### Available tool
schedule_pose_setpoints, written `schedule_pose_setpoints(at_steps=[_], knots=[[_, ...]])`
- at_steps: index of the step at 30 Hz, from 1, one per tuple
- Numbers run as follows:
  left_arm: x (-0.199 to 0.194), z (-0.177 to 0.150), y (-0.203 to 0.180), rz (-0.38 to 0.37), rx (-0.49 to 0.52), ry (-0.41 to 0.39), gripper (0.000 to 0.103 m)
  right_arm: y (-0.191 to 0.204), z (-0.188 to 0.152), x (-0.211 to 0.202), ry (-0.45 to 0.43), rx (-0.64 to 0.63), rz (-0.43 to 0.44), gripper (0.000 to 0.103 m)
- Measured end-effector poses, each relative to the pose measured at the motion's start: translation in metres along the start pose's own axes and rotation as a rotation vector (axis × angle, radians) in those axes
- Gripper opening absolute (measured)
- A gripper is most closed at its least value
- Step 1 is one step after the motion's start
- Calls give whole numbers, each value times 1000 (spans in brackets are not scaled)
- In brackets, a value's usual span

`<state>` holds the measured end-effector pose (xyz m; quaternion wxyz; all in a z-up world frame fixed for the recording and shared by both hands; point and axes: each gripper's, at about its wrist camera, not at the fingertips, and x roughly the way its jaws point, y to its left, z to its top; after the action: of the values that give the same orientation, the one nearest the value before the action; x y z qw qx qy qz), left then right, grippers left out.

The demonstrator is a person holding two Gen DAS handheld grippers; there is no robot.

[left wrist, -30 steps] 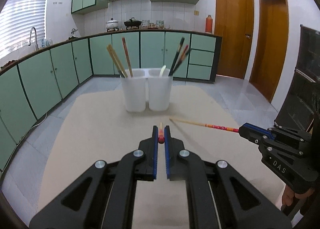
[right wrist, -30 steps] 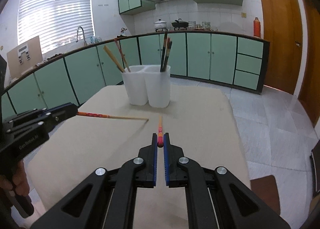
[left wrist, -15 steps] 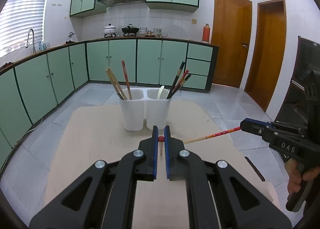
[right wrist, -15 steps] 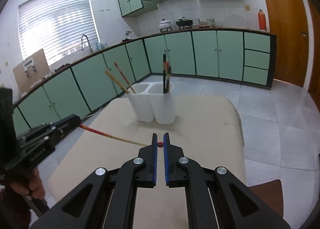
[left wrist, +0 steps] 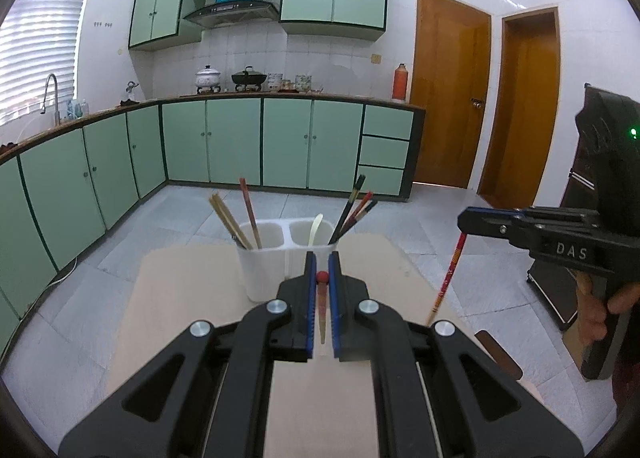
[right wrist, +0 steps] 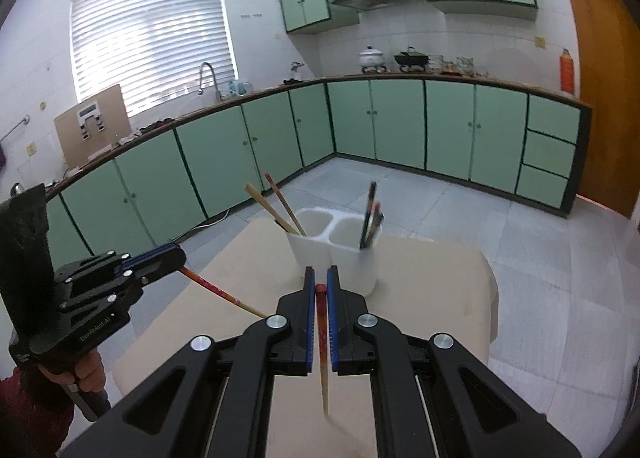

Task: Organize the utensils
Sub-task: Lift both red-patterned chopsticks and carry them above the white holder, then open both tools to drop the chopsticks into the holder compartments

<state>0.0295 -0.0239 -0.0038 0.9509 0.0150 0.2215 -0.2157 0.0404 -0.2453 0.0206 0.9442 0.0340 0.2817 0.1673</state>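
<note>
A: Since a second ago, both chopsticks off the table, tips now hanging. Left wrist view: left gripper (left wrist: 322, 278) clamped on red-capped chopstick (left wrist: 321, 310); holder (left wrist: 264, 270) just ahead.

B: Right wrist view: right gripper (right wrist: 320, 290) pinching second chopstick (right wrist: 322, 358). Advice: hold tips vertical above a compartment, then lower.
</note>
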Motion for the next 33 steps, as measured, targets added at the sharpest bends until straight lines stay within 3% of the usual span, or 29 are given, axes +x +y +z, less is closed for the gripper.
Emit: schedule_pose_setpoints(at_steps=[10, 21, 27, 33], knots=[[-4, 43, 2, -17, 30, -91, 5, 1, 47, -1, -54, -34, 66, 6], [6, 120, 8, 40, 61, -255, 5, -1, 142, 17, -187, -57, 85, 6], [44, 140, 18, 74, 75, -246, 5, -11, 174, 51, -210, -58, 50, 6], [86, 135, 29, 102, 78, -217, 5, -25, 168, 98, -179, -37, 25, 6]])
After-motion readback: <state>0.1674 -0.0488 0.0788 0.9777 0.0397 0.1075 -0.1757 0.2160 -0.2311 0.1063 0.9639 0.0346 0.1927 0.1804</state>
